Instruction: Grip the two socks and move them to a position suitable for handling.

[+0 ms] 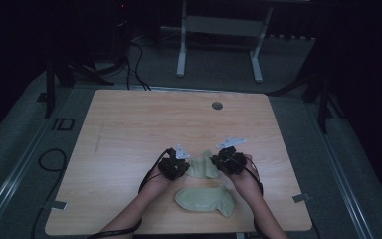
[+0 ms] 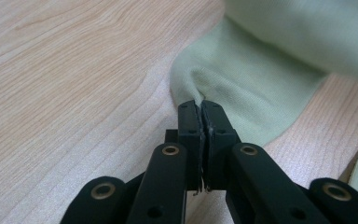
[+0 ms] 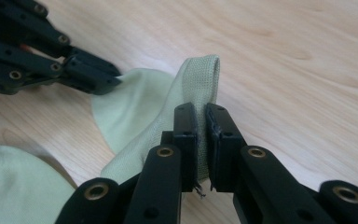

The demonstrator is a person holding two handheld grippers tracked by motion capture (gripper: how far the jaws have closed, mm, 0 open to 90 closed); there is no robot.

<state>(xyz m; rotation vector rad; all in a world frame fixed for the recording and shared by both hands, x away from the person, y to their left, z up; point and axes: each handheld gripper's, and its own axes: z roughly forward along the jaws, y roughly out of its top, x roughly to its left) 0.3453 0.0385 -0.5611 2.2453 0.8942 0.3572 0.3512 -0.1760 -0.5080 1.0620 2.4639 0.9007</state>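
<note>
On the wooden table (image 1: 129,129), two pale green socks lie toward the person's edge. The left gripper (image 1: 180,167) pinches one end of the farther sock (image 1: 203,167), its jaws clamped tight on a fold of the fabric (image 2: 242,88). The right gripper (image 1: 222,160) pinches the sock's other end, its jaws closed on the ribbed cuff (image 3: 200,79), which stands up between them. The second sock (image 1: 206,199) lies flat just beside the held one, nearer the person, between the two forearms.
</note>
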